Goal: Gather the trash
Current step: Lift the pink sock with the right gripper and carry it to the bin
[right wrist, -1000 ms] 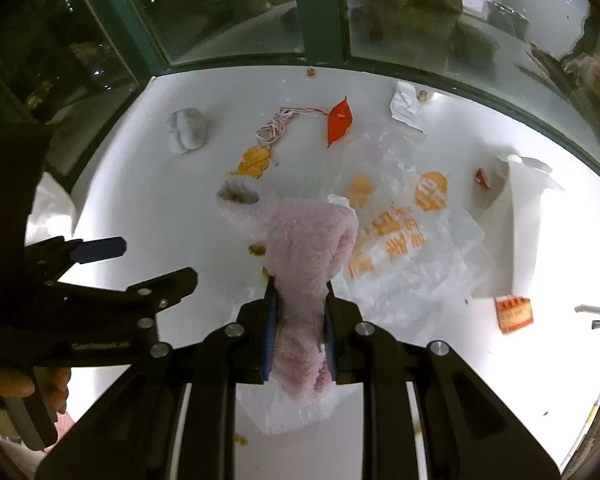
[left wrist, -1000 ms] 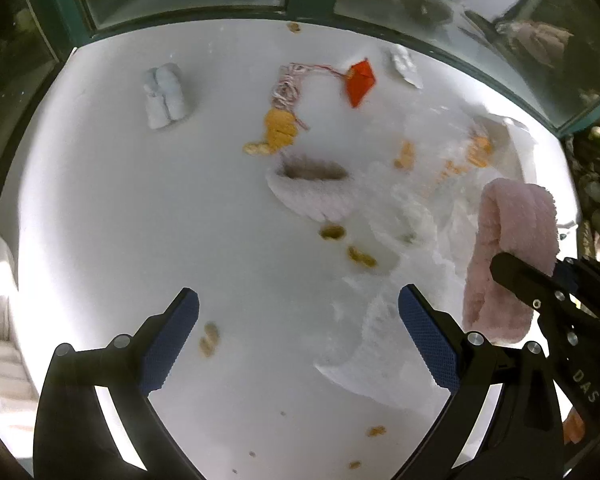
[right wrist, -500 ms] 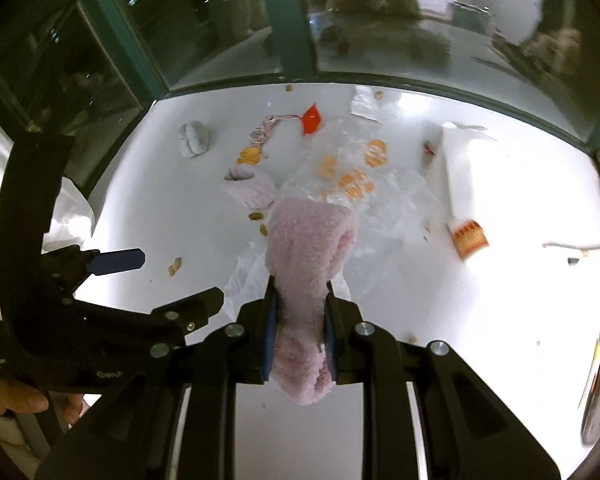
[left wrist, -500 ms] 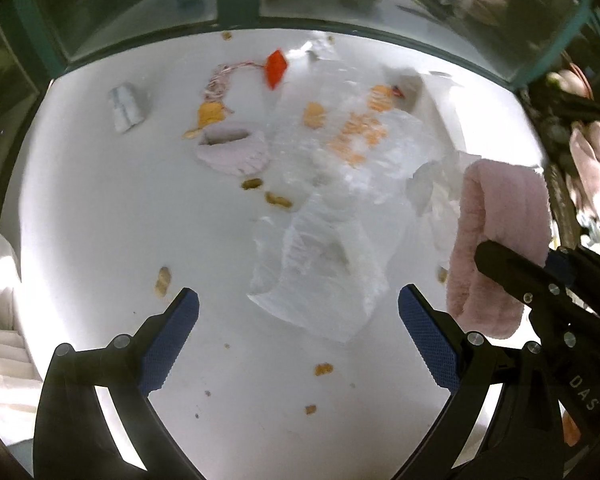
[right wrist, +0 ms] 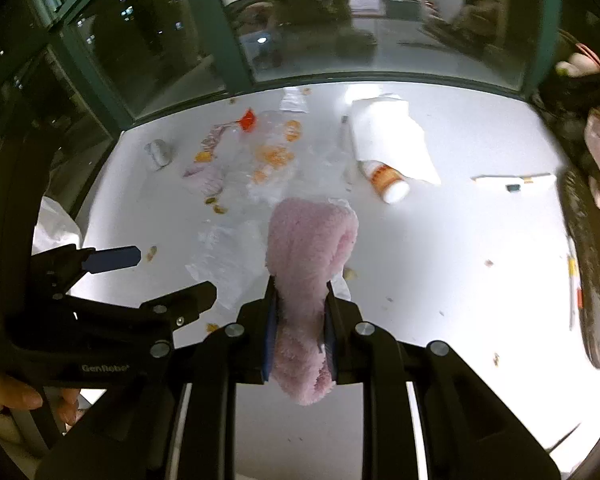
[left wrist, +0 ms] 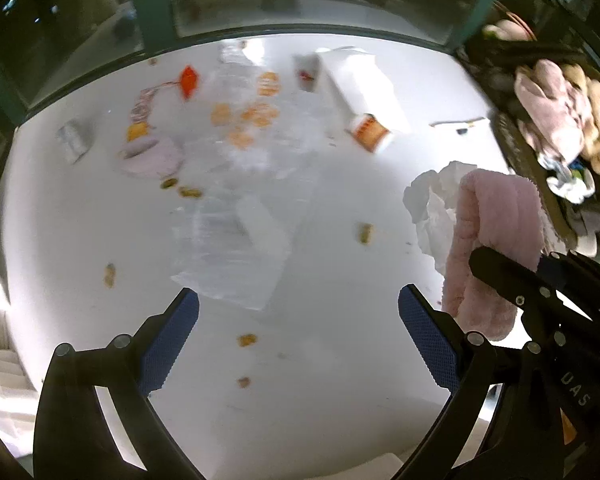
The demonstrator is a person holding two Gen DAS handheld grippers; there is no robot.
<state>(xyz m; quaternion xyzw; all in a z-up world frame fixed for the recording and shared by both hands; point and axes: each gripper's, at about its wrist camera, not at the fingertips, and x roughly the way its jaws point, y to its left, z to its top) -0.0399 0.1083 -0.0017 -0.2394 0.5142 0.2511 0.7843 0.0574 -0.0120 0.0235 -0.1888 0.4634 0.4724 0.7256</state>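
- Your right hand-held gripper (right wrist: 298, 332) is clamped on a pink fuzzy sock (right wrist: 310, 256), pinched mid-length so both ends hang clear of the counter (right wrist: 460, 264).
- Your left hand-held gripper (left wrist: 298, 338) is spread wide, holding nothing, above a clear plastic bag (left wrist: 236, 256).
- Ahead and right of the sock: a dark basket (left wrist: 540, 160) holding pink fabric and other soft items. Likely where it belongs.
- Wrappers, crumbs and a white bottle (right wrist: 386, 178) lie further ahead.

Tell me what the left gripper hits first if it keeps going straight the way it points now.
Probably the near edge of the clear plastic bag lying on the white table. The left gripper is open and empty, angled down; depth is unclear, so it may meet bare table first.
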